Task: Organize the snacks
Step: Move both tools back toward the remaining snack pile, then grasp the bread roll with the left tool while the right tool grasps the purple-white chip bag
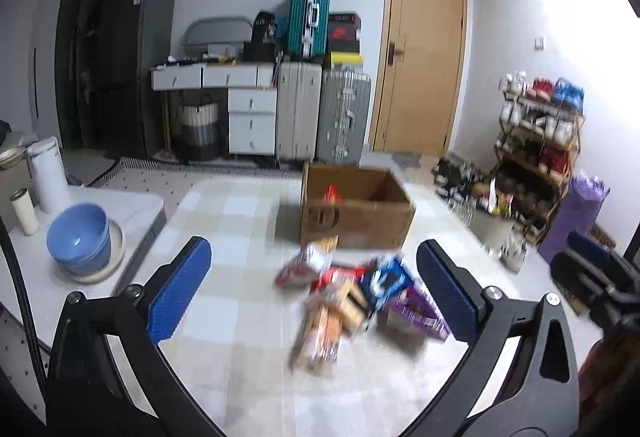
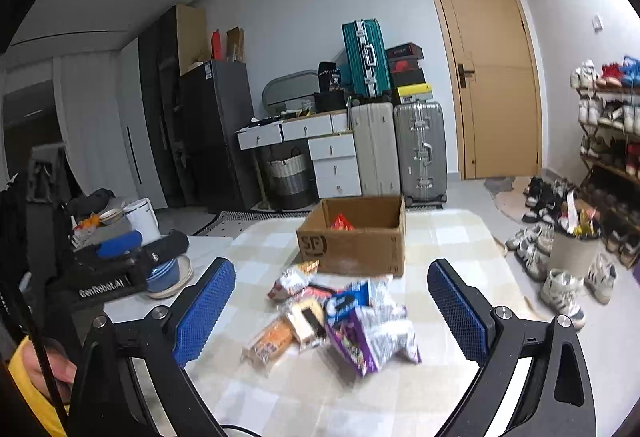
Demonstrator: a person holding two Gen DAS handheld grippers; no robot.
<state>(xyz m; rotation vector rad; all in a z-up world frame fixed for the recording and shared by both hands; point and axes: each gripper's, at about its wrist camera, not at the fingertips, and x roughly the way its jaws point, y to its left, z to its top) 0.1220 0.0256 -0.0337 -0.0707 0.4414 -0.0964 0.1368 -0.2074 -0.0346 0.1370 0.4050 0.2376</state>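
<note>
Both grippers wide, nothing between pads: left gripper, right gripper. Snack pile of crinkly foil and plastic packets sits on checked tablecloth, partly blurred, labels unreadable. At 12 o'clock beyond it, open cardboard box, one red packet inside. At 9 o'clock, blue bowls. Far: suitcases, door.

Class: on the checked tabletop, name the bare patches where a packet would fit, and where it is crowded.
Bare: the near tabletop in front of the snack pile, and the left strip toward the blue bowls. Crowded: between the pile and the cardboard box.
</note>
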